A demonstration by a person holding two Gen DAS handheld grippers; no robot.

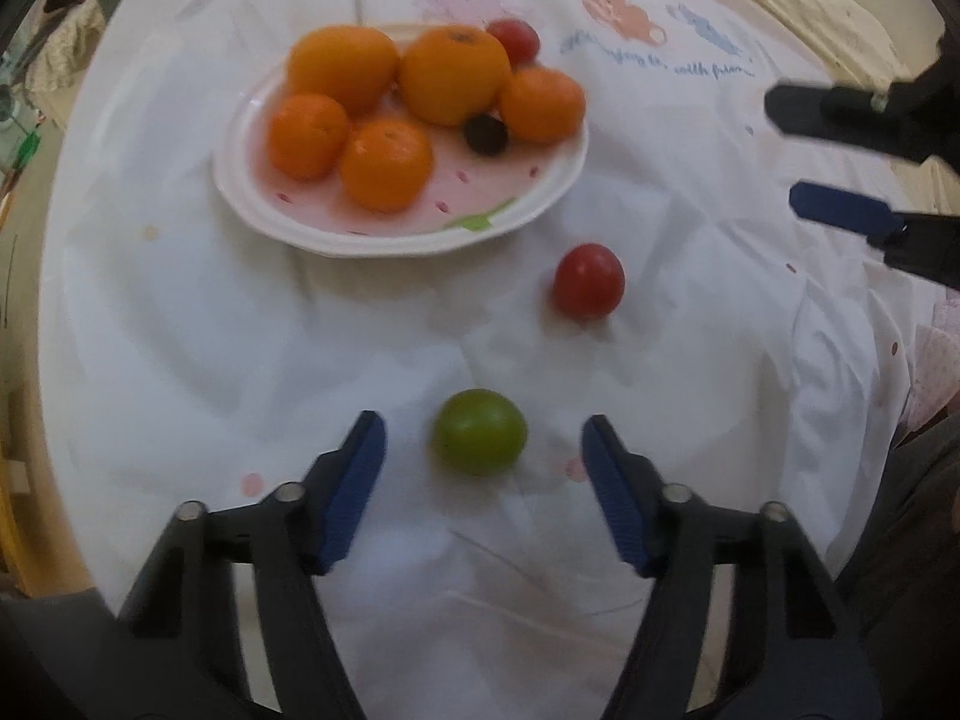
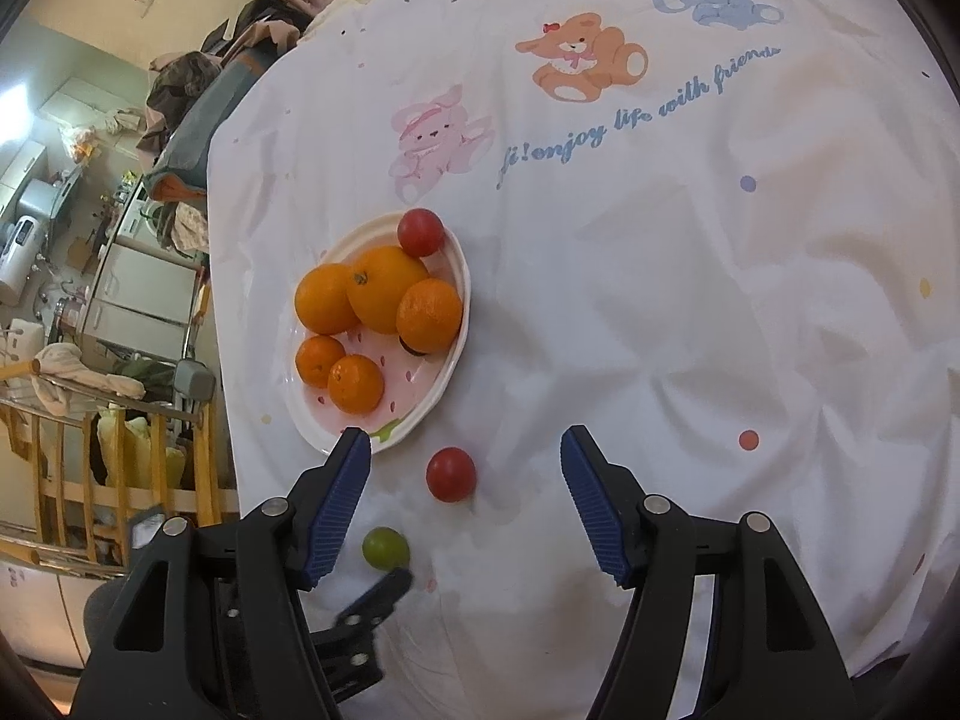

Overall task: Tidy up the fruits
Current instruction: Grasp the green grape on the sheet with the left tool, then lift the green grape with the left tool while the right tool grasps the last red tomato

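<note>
The green fruit [image 1: 479, 432] is framed on the cloth [image 1: 180, 330] between the left gripper's [image 1: 483, 456] wide jaws, untouched; the right gripper [image 2: 465, 468] is held open too. It is judged light, smooth, prone to rolling: best pinched across its middle

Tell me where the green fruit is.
The green fruit lies on the white cloth between the left gripper's open jaws in the left wrist view, nearer than the loose red fruit and plate.
</note>
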